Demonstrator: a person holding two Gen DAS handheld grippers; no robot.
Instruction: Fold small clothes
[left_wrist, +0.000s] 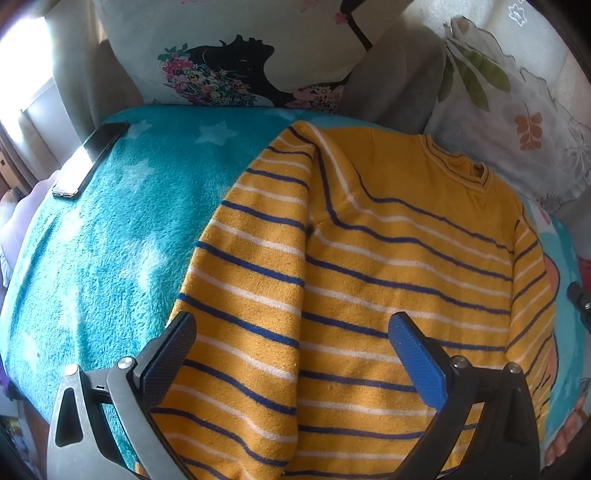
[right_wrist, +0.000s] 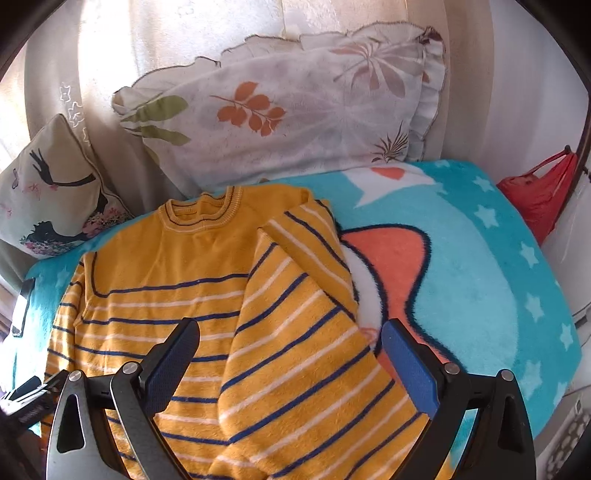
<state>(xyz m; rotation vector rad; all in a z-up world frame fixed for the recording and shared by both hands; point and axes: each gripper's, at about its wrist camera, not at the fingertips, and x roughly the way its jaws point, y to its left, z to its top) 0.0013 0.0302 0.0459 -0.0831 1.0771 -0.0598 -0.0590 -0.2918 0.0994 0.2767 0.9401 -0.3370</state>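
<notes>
A small yellow sweater (left_wrist: 369, 280) with navy and white stripes lies flat on a turquoise fleece blanket (left_wrist: 110, 240), collar toward the pillows. Both sleeves are folded in over the body. My left gripper (left_wrist: 291, 350) is open and empty, hovering over the sweater's left sleeve near the hem. My right gripper (right_wrist: 291, 354) is open and empty, hovering over the sweater (right_wrist: 184, 288) at its right sleeve. The left gripper's body shows in the right wrist view at the lower left edge.
A black phone (left_wrist: 90, 158) lies on the blanket's far left edge. A silhouette-print cushion (left_wrist: 229, 55) and a leaf-print pillow (right_wrist: 288, 114) stand at the back. A red bag (right_wrist: 539, 192) hangs at the right. The blanket (right_wrist: 480, 277) extends right of the sweater.
</notes>
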